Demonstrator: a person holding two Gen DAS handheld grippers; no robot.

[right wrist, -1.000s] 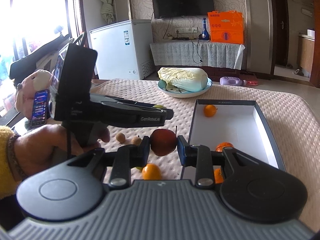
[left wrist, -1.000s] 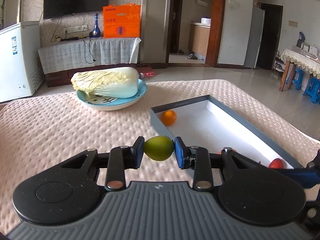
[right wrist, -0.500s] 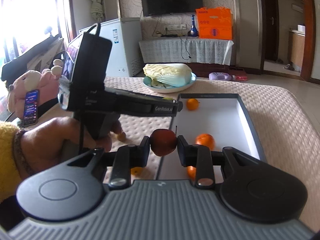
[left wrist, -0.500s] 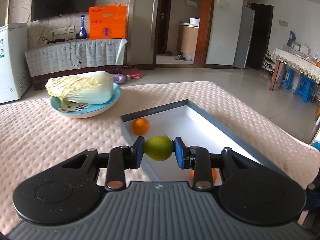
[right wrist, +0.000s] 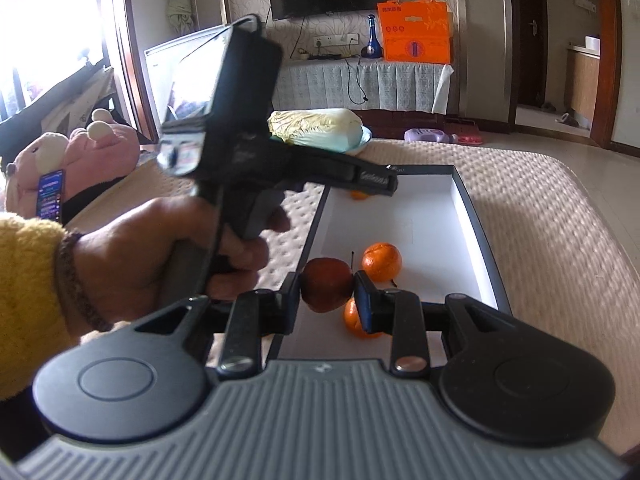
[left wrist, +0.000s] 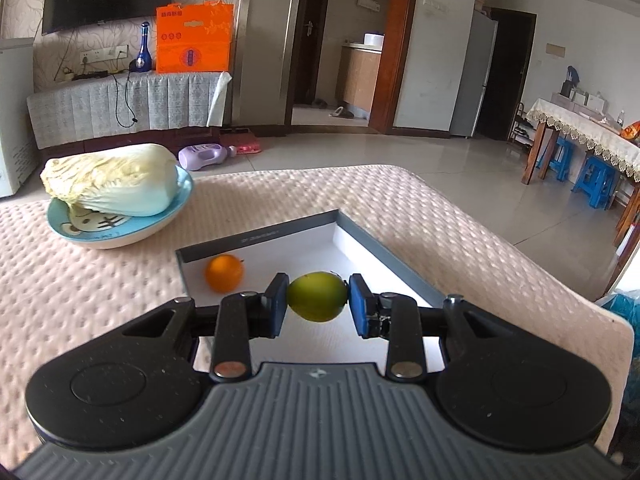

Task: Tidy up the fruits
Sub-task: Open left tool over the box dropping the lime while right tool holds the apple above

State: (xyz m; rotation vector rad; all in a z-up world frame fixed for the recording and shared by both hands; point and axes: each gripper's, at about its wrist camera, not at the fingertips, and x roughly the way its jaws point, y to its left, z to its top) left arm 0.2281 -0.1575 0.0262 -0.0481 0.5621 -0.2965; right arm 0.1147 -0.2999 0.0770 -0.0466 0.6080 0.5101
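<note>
Since a second ago we have carried the left hand-held gripper (left wrist: 318,298) sideways from the quilted cover beside the box to a spot over its white floor, and the plate of cabbage has slid to the left of that view; the right hand-held gripper (right wrist: 327,290) has crept from the box's left wall to just inside it. Our left pads are clamped on a green fruit (left wrist: 317,296), held above the floor of the shallow grey-walled box (left wrist: 256,236), with one orange (left wrist: 224,273) lying in the box's far left corner. Our right pads are pressed on a dark red fruit (right wrist: 326,289), which hangs near the box's left wall over its near end; two more oranges lie there, one (right wrist: 382,261) just beyond the red fruit and one (right wrist: 352,318) partly hidden under the right finger. We work on a table (left wrist: 80,300) covered in a pale pink quilted cloth, and the blue plate (left wrist: 120,228) with the napa cabbage (left wrist: 112,178) sits toward its far left. In the right view our left hand (right wrist: 160,264), in a yellow sleeve, crowds the table's left side. Toward the far and right edges the cloth lies bare, and beyond them is tiled floor (left wrist: 460,168), a cloth-draped TV stand and a doorway.
</note>
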